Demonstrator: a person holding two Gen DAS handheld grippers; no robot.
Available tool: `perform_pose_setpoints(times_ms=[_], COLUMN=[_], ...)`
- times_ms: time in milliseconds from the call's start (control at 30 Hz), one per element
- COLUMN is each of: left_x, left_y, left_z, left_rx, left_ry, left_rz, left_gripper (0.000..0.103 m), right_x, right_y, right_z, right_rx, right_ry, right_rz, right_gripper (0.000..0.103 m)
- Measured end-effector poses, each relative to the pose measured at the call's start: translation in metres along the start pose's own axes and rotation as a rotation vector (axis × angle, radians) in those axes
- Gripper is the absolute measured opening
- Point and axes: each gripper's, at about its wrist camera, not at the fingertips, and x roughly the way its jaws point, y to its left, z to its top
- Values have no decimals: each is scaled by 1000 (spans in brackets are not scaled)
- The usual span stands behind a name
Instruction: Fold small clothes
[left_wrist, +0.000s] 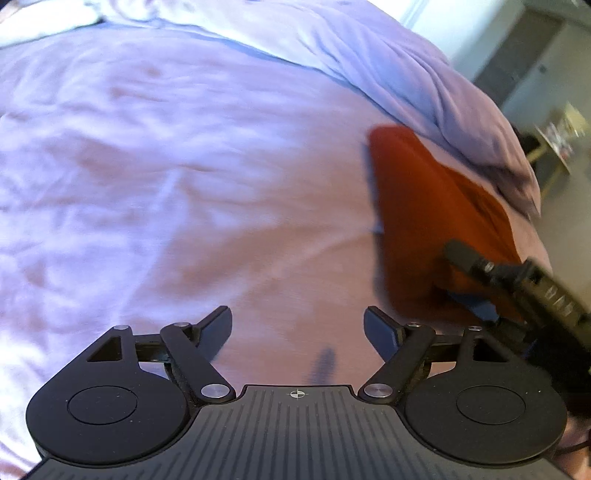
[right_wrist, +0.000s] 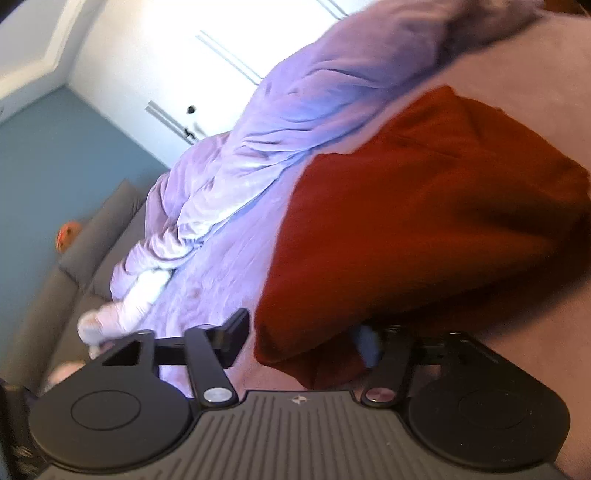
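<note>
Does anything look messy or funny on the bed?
Yes. The purple blanket is bunched in a heap along the bed's edge instead of spread flat. The red cloth lies in a lumpy fold, one corner between the right claw's open fingers.

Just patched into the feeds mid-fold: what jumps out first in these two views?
The red garment stands out, lying on the pale lilac bedsheet beside a rumpled lilac duvet. The right gripper has its jaws spread around the garment's near edge. The left gripper hovers open over bare sheet, to the left of the garment.
</note>
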Motion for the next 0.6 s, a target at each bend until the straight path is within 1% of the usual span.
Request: perform_pose_setpoints(times_ms=[67, 100, 133, 167, 200, 267, 300, 333, 367, 400, 433, 467, 500, 533, 600], left_x=[-3, -5, -6, -8, -9, -13, -14, -15, -14, -12, -8, -3, 1, 6, 11], left_y=[8, 11, 13, 16, 17, 18, 17, 16, 13, 9, 5, 1, -4, -9, -15], left_z=[2, 2, 4, 6, 8, 13, 16, 19, 21, 23, 25, 27, 31, 33, 39], left_rx=[-20, -18, -13, -9, -8, -13, -16, -20, -23, -23, -24, -23, -22, -21, -15], left_ry=[-7, -9, -10, -13, -18, -35, -44, -54, -60, -63, -59, -51, -38, -29, -22], left_rz=[9, 13, 20, 24, 23, 11, 0, -14, -28, -36, -45, -57, -74, -88, -119], left_gripper=[84, 84, 84, 84, 84, 84, 85, 86, 86, 86, 86, 86, 86, 86, 87], right_x=[8, 14, 19, 22, 23, 23, 20, 17, 14, 8, 8, 9, 14, 18, 5], right_y=[6, 10, 14, 18, 22, 30, 30, 25, 17, 6, -5, -17, -24, -25, -22], right_z=[-3, -5, -6, -7, -8, -6, -4, 0, 2, 3, 1, -2, -6, -10, -14], right_rx=[-52, -86, -121, -147, -155, -158, -132, -77, -9, 81, 151, 208, 213, 160, 32], right_ry=[5, 8, 8, 7, 12, 25, 26, 24, 17, 2, -1, 15, 54, 96, 110], right_rz=[-15, -41, -69, -81, -77, -75, -51, -11, 39, 107, 159, 184, 137, 54, 14], right_gripper=[64, 63, 56, 42, 33, 27, 26, 24, 22, 21, 18, 18, 20, 29, 28])
